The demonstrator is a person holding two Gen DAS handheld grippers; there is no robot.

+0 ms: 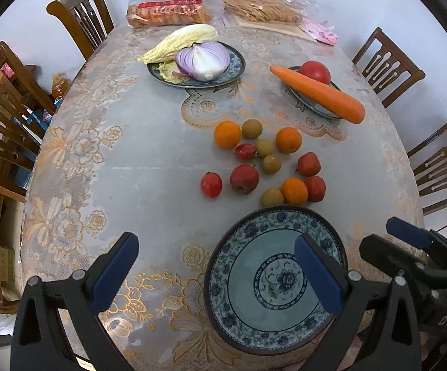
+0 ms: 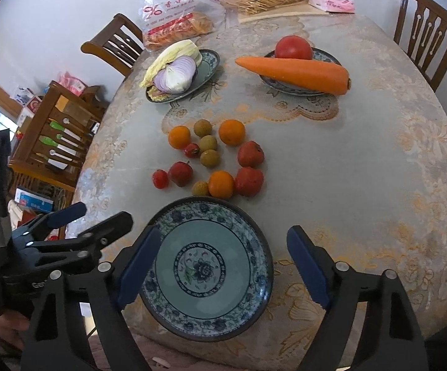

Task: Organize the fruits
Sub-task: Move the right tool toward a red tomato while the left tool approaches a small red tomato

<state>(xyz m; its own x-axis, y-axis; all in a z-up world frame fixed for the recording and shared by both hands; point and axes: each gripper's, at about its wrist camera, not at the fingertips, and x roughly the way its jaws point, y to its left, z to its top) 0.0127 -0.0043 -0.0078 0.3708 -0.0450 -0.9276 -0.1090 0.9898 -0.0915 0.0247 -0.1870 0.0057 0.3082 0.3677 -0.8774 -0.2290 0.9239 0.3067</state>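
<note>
Loose fruits lie in a cluster mid-table: oranges (image 1: 227,134) (image 2: 231,132), small red fruits (image 1: 244,179) (image 2: 249,181) and brownish-green longans (image 1: 272,164) (image 2: 210,158). An empty blue-patterned plate (image 1: 245,278) (image 2: 168,235) sits at the near edge, just in front of the fruits. My left gripper (image 1: 220,273) is open, hovering over the plate's left side; it also shows in the right wrist view (image 2: 83,219). My right gripper (image 2: 223,270) is open above the plate; it also shows in the left wrist view (image 1: 390,239). Both are empty.
Further back, one plate (image 1: 234,71) holds cabbage and a halved onion, another (image 1: 316,106) holds a carrot (image 1: 319,92) and a tomato (image 1: 315,72). Bagged food (image 1: 168,3) lies at the far end. Wooden chairs (image 1: 387,68) surround the table.
</note>
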